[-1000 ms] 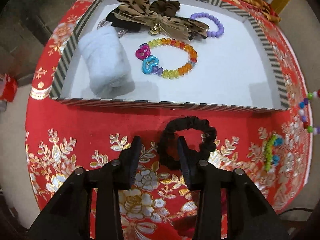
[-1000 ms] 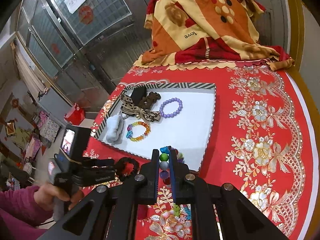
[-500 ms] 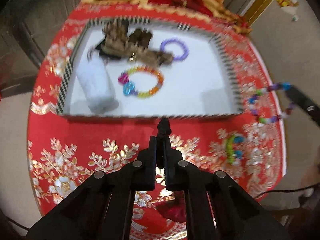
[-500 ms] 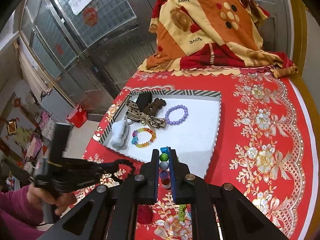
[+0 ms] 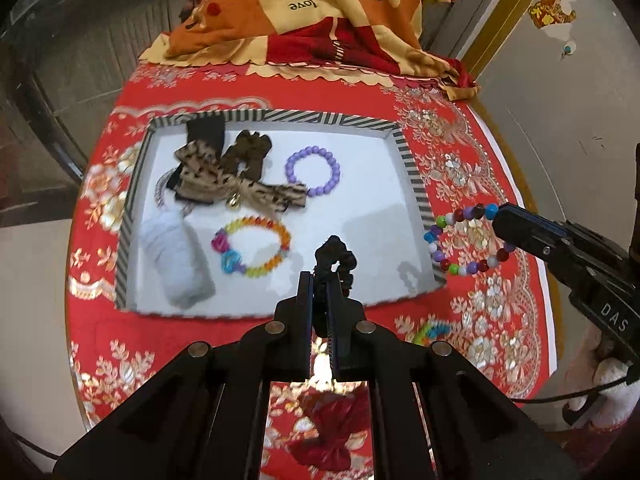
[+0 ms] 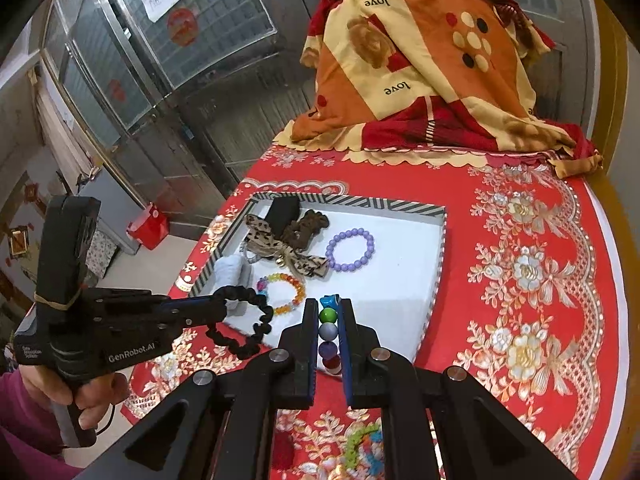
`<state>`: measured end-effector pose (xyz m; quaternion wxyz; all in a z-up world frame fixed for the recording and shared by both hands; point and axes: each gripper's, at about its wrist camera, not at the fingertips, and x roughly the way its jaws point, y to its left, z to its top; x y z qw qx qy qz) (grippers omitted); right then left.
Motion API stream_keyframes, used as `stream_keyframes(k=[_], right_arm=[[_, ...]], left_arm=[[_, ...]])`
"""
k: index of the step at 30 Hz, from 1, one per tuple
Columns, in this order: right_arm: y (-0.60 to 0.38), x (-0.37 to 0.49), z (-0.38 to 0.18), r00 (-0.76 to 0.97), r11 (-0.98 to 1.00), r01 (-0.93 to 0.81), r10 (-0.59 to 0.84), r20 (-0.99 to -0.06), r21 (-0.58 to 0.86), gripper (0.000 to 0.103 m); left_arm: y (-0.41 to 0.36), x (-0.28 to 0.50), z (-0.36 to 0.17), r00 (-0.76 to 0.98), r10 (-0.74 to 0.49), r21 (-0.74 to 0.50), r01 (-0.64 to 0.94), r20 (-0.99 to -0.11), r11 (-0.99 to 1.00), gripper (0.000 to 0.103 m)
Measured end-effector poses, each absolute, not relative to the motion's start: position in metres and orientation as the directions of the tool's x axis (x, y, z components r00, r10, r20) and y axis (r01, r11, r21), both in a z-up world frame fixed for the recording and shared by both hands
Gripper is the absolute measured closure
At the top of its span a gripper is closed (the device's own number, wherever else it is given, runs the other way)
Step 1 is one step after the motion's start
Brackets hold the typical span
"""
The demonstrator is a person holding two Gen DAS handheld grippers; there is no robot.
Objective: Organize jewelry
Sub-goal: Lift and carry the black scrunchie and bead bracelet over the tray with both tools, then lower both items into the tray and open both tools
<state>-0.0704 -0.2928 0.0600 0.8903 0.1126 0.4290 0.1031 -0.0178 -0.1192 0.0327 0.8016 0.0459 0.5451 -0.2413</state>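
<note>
**Tongs Loaded: Scrunchie at Left, Bead Bracelet at Right**

Holding the black scrunchie (image 5: 335, 258), the left tongs (image 5: 319, 292) are clamped tight on one side of the loop. The remainder of the loop hangs free in the air over the near edge of the striped tray (image 5: 412, 176), clear of the tray floor. In the right wrist view a hand (image 6: 80, 396) grips the left handle at the lower left.

Tray contents, left to right in the left wrist view:

1. A white fluffy band (image 5: 176, 258) lies along the left wall.
2. A leopard-print bow (image 5: 224, 184) lies over dark hair ties at the far left corner.
3. A rainbow bead bracelet (image 5: 252, 246) lies flat near the middle, just beside the white band.
4. A purple bead bracelet (image 5: 313, 171) lies farther back, touching the end of the bow.

The right half of the tray floor is bare.

The right tongs (image 5: 498, 216) are closed on the multicoloured bead bracelet (image 5: 468, 240). Its loop hangs just outside the tray's right wall, above the red floral tabletop (image 5: 480, 152). The right wrist view shows a row of its beads pinched between the pads.

A small green-and-blue beaded piece (image 5: 430, 330) rests on the tabletop, near the tray's near right corner.
</note>
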Motion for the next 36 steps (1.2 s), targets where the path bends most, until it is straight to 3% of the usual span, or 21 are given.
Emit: stream_keyframes(k=[21, 29, 36], right_arm=[[-0.313, 0.058, -0.004, 0.485, 0.950, -0.092, 0.305, -0.819, 0.299, 0.094], [-0.338, 0.099, -0.042, 0.441, 0.971, -0.017, 0.221, -0.870, 0.238, 0.094], [-0.338, 0.107, -0.056, 0.415, 0.977, -0.006, 0.195, -0.888, 0.212, 0.094]], left_arm=[[-0.170, 0.051, -0.044, 0.192, -0.220, -0.136, 0.374, -0.956, 0.917, 0.098], [-0.161, 0.060, -0.062, 0.203, -0.143, -0.065, 0.350, -0.969, 0.935, 0.098], [-0.170, 0.055, -0.064, 0.197, -0.150, -0.070, 0.364, -0.969, 0.929, 0.098]])
